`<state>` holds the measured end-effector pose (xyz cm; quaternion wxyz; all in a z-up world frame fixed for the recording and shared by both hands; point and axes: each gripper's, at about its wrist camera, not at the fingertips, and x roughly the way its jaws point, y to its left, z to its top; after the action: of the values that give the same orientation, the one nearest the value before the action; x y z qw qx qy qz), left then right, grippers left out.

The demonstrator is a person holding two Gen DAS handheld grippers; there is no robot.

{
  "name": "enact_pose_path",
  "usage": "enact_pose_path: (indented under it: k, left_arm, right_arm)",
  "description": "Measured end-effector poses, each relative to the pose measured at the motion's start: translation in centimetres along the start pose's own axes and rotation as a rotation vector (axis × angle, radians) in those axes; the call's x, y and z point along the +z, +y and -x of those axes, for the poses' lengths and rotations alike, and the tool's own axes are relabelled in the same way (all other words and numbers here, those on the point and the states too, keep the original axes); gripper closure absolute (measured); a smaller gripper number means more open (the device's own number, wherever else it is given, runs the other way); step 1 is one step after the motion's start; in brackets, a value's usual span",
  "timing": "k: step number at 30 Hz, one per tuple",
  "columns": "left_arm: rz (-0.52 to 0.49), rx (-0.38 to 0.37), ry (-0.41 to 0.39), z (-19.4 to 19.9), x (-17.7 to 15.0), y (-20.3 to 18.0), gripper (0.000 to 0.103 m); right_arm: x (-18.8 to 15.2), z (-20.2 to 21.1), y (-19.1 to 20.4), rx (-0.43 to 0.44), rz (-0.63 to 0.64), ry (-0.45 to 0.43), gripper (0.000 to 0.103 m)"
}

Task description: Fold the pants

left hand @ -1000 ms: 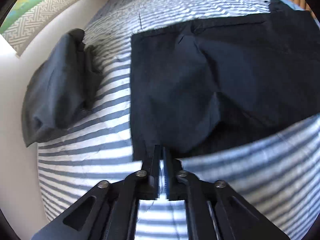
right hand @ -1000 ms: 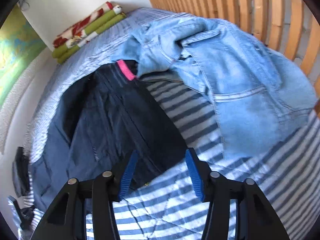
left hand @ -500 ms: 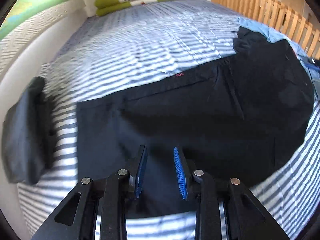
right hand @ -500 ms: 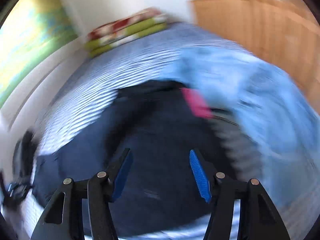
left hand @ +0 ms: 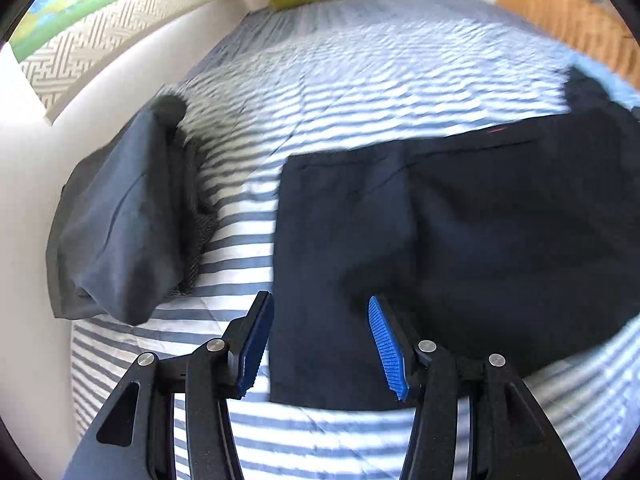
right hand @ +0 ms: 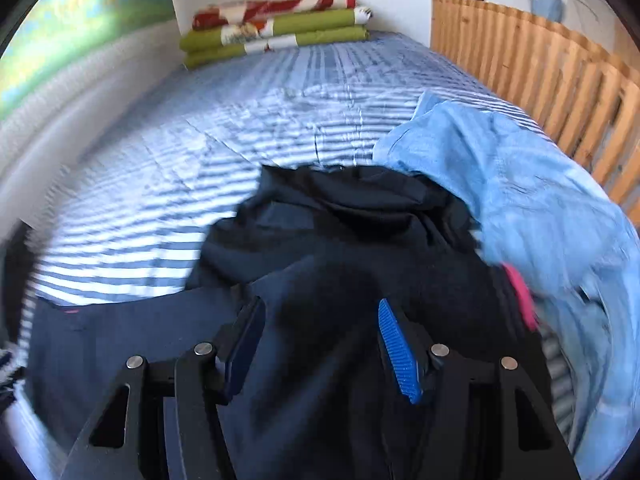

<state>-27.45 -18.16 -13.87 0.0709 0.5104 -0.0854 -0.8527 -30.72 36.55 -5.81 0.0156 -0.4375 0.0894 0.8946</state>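
Dark navy pants (left hand: 460, 232) lie spread flat on the striped bed, with a straight left edge in the left wrist view. My left gripper (left hand: 320, 320) hovers open over their near left corner, nothing between its blue pads (left hand: 386, 344). In the right wrist view the same pants (right hand: 340, 272) bunch up toward the far end, with a pink label at the right. My right gripper (right hand: 320, 332) hangs open above the dark cloth, holding nothing.
A folded dark grey garment (left hand: 120, 224) lies at the bed's left edge by the white wall. Light blue jeans (right hand: 540, 208) are heaped on the right beside the wooden slatted rail (right hand: 552, 80). Folded green and red blankets (right hand: 276, 28) sit at the bed's far end.
My left gripper went from shut at the pants' near edge to open and lifted. My right gripper swung left from the jeans to above the dark pants, staying open.
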Motion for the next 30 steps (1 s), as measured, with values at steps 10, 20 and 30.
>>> enact_pose_path:
  k: [10,20,30]
  left_arm:
    - [-0.248,-0.335,-0.021,5.0,-4.0,-14.2,0.063]
    - [-0.229,-0.296,-0.001,2.5,0.7,-15.5,0.064]
    - [-0.137,-0.421,-0.032,3.3,-1.2,-11.1,0.071]
  right_arm:
    - [-15.5,7.0,8.8,0.182,0.296,0.100,0.061]
    - [-19.4,3.3,13.2,0.050,0.342,0.103,0.064]
    - [-15.0,3.7,12.3,0.105,0.181,0.167,0.089]
